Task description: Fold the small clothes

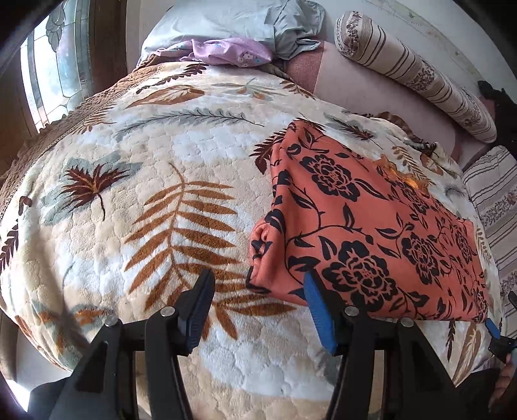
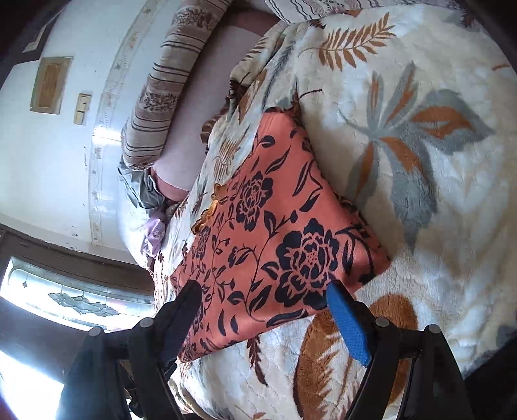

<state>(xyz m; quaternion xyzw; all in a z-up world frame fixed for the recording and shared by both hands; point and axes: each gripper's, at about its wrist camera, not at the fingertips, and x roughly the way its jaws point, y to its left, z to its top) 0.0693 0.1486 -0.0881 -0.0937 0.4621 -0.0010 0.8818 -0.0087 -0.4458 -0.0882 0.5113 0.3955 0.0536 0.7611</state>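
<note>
An orange garment with a black flower print (image 1: pixel 371 232) lies folded into a flat rectangle on the leaf-patterned fleece blanket (image 1: pixel 145 194). It also shows in the right wrist view (image 2: pixel 274 245). My left gripper (image 1: pixel 258 287) is open and empty, just off the garment's near left corner, its right finger by the cloth's edge. My right gripper (image 2: pixel 263 297) is open and empty, its jaws on either side of the garment's near edge. Its blue fingertip (image 1: pixel 492 328) shows at the garment's right corner in the left wrist view.
The blanket (image 2: pixel 420 161) covers a bed. Striped bolster pillows (image 1: pixel 416 74) lie along the wall, also seen in the right wrist view (image 2: pixel 168 84). A lilac cloth (image 1: pixel 229 51) and grey bedding (image 1: pixel 258 22) sit at the far end. A window (image 1: pixel 48 64) is at the left.
</note>
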